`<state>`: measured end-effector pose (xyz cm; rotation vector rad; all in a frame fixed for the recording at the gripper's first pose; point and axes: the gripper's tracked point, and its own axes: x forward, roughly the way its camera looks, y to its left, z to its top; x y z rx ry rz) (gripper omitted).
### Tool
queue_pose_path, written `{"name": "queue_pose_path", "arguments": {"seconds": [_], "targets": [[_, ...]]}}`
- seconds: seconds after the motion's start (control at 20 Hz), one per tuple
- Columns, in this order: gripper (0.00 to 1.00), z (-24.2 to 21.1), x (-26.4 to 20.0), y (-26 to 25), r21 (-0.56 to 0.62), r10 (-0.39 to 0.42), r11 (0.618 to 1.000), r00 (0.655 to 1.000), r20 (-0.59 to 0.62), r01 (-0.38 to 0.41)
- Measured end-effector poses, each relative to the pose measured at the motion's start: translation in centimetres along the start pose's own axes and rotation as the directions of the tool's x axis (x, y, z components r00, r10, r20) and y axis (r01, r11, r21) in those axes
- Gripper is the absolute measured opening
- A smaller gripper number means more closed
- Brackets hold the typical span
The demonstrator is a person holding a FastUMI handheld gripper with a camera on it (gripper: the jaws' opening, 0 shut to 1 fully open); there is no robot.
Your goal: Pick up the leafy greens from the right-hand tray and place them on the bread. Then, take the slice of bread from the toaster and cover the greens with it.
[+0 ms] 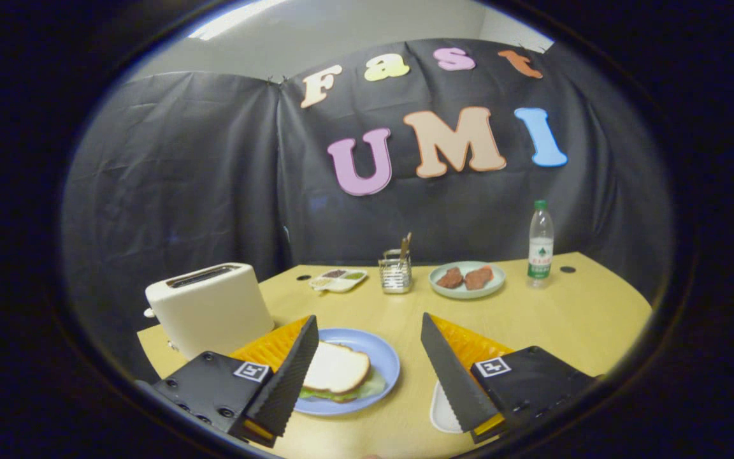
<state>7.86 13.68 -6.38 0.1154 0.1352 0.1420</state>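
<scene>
The gripper (pixel 367 376) hangs wide open and empty above the desk (pixel 571 312). Between its fingers sits the plate (pixel 387 363), a bread slice (pixel 336 368) covering the greens (pixel 370 386), so the sandwich looks finished. Best to lift straight up: the toaster (pixel 209 309) stands close left, a tray (pixel 441 411) right, with open desk ahead.

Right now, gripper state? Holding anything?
Gripper: open, holding nothing; fingers spread either side of the blue plate, where the sandwich sits with its top bread on.
</scene>
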Motion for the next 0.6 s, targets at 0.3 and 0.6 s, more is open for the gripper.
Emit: {"name": "queue_pose_path", "arguments": {"seconds": [0.3,0.6], "targets": [[1.00,4.6,-0.1,-0.2,0.054,0.002,0.999,0.994,0.113,-0.008],[1.00,9.0,-0.3,-2.0,0.019,-0.083,0.997,0.967,0.239,0.081]]}}
